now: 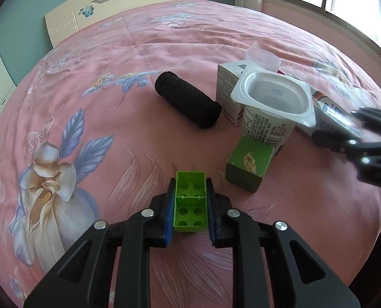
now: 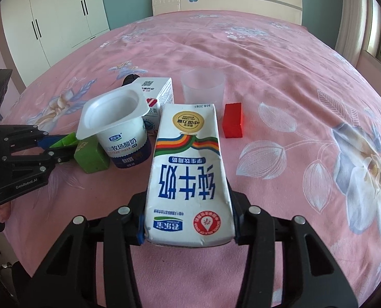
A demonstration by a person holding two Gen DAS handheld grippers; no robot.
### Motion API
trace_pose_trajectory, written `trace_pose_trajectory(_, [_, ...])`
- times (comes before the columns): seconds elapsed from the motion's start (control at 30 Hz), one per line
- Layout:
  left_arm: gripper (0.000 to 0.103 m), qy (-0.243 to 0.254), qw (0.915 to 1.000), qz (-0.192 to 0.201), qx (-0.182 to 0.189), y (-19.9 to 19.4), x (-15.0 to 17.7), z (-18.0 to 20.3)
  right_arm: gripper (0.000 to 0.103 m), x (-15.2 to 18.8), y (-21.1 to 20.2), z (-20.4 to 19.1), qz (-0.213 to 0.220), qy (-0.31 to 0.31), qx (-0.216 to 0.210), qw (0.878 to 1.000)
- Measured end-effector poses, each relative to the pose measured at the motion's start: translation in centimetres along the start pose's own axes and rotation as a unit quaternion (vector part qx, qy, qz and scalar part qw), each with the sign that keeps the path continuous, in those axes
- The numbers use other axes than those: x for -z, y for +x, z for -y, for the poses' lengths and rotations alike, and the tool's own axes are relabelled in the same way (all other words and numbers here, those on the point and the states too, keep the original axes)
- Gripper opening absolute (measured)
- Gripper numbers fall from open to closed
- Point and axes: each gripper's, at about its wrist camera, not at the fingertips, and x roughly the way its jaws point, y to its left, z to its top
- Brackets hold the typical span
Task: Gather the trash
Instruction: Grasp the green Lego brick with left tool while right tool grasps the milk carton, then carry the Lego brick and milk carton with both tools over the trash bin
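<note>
From my left wrist camera, the left tongs are pinching a small green plastic brick, its hollow studded underside turned up toward me and a blue pad pressed against each long side. Everything lies on a pink flowered bedspread. Just ahead of the tips and to their right sits a green wooden block with a scuffed patch on top. Beyond that block stands an empty white yogurt cup, mouth up, touching or nearly touching a white carton box behind it, and a clear plastic cup rises further back. Ahead and slightly to the left of the box lies a black foam roll on its side. At the far right edge I see my right tongs closing in on the milk carton, though blur hides the contact there. From my right wrist camera, the right tongs are clamped on the milk carton, the pads pressing both sides of its near end while the carton stretches away from me along the fingers. Ahead and right of its far end rests a red block, with the clear plastic cup behind. To the left of the carton stand the yogurt cup and the green block, and the left tongs reach in from the left edge with the green brick between the fingers.
</note>
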Motion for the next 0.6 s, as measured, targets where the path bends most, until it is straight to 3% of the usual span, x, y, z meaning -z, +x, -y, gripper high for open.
trace_pose_trajectory(0.13, [0.024, 0.001, 1.0, -0.001, -0.009, -1.0, 0.7, 0.2, 0.048, 0.9, -1.9, 0.1, 0.008, -0.01, 0.016, 1.0])
trace_pose_trajectory(0.33, [0.024, 0.005, 1.0, 0.003, -0.002, -3.2, 2.0, 1.0, 0.048, 3.2, -6.0, 1.3, 0.029, -0.005, -0.006, 1.0])
trace_pose_trajectory(0.6, [0.024, 0.018, 0.9998, 0.01, -0.004, -6.3, 3.7, 2.7, 0.048, 6.2, -9.2, 2.3, 0.025, -0.008, -0.025, 0.999])
